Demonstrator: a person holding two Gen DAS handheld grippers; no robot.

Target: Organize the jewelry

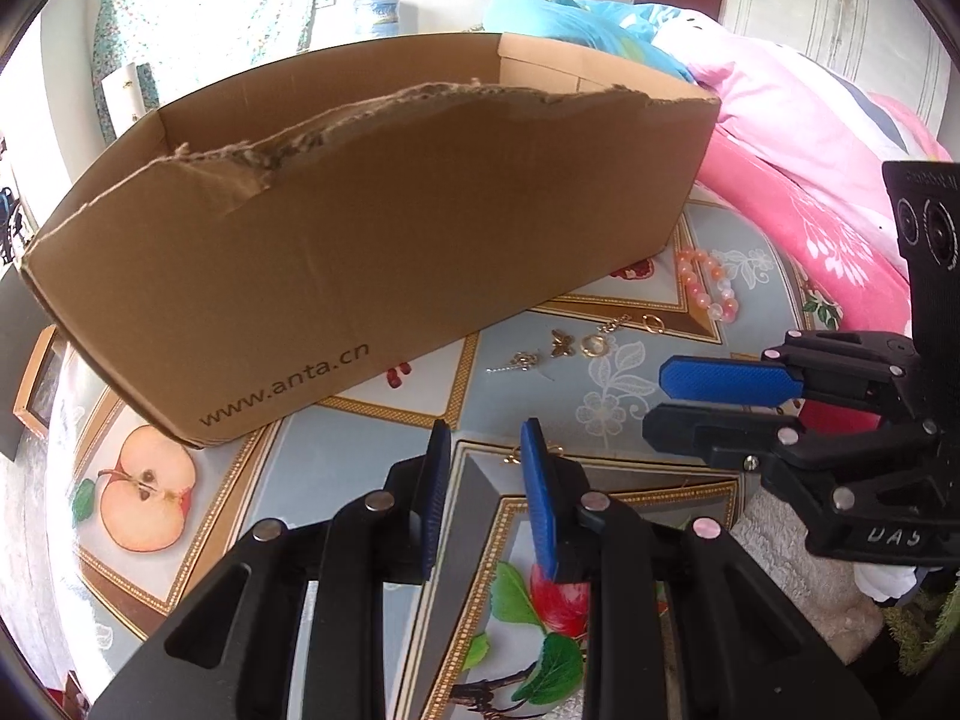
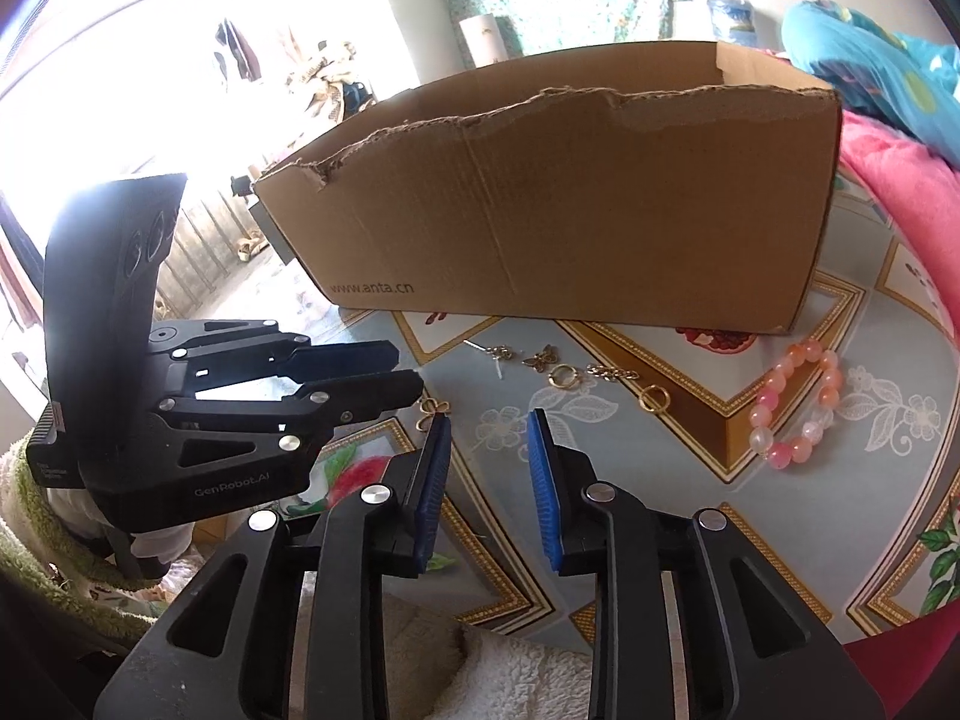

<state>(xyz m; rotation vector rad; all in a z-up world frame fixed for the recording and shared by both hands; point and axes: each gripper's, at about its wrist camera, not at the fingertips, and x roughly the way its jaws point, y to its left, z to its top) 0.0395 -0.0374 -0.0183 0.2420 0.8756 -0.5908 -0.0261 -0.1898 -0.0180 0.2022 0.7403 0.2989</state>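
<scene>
A torn-rimmed cardboard box (image 1: 360, 252) (image 2: 570, 210) stands on a fruit-print cloth. In front of it lie a pink bead bracelet (image 1: 711, 291) (image 2: 798, 402), two gold rings (image 1: 594, 347) (image 2: 654, 399), a butterfly charm (image 1: 561, 343) (image 2: 543, 358), a short chain (image 2: 612, 372) and a silver pin (image 1: 519, 363) (image 2: 498, 354). A small gold piece (image 1: 515, 457) (image 2: 433, 408) rests on the cloth, half hidden by a fingertip. My left gripper (image 1: 486, 429) (image 2: 411, 371) is open a little, with nothing between its pads. Beside it, my right gripper (image 2: 489, 420) (image 1: 654, 399) is also narrowly open and empty.
Pink bedding (image 1: 798, 180) and a blue quilt (image 2: 888, 72) pile up to the right of the box. A white fluffy towel (image 2: 498, 672) lies at the near edge. A wooden picture frame (image 1: 36, 384) shows at the far left.
</scene>
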